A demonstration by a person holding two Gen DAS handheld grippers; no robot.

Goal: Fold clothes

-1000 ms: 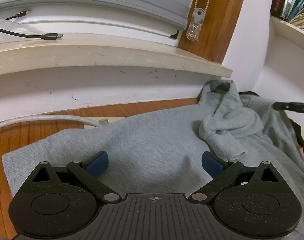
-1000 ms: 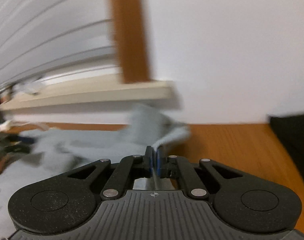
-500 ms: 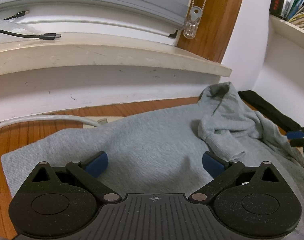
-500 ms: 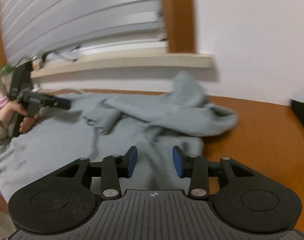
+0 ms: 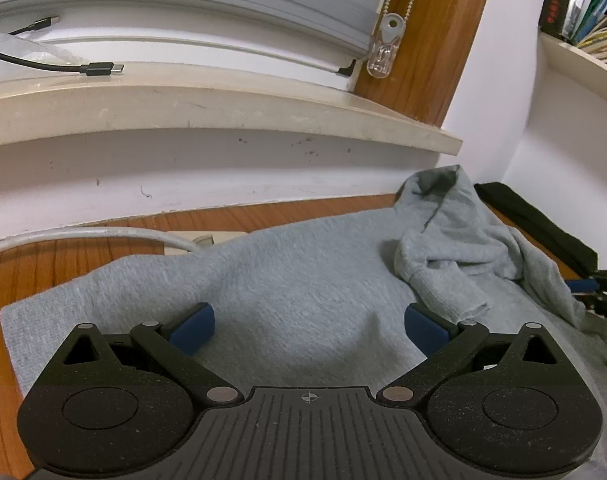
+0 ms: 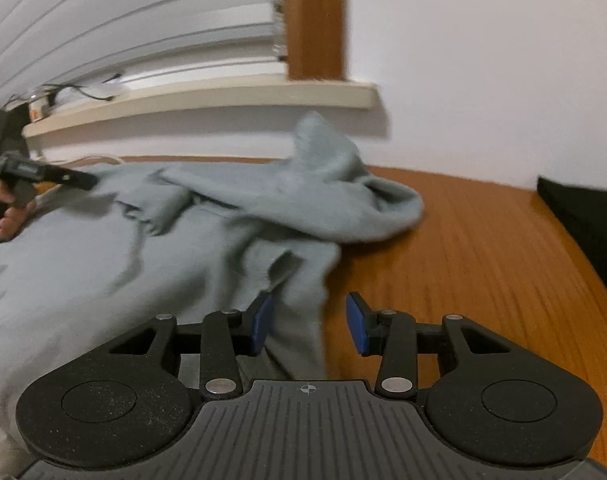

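- An orange-brown wooden tabletop (image 6: pixel 483 248) with visible grain carries everything.
- A crumpled grey knit hoodie (image 5: pixel 303 280) lies spread across it.
- A white cable (image 5: pixel 83 234) and beige power strip (image 5: pixel 207 236) rest near the wall.
- A black fabric item (image 5: pixel 543 224) lies beside the hoodie.

No legible text; book spines (image 5: pixel 559 4) on shelf too blurred.

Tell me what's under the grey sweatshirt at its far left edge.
The grey sweatshirt lies on the wooden table. A beige power strip with its white cable runs under the edge; only its end shows, the rest is covered.
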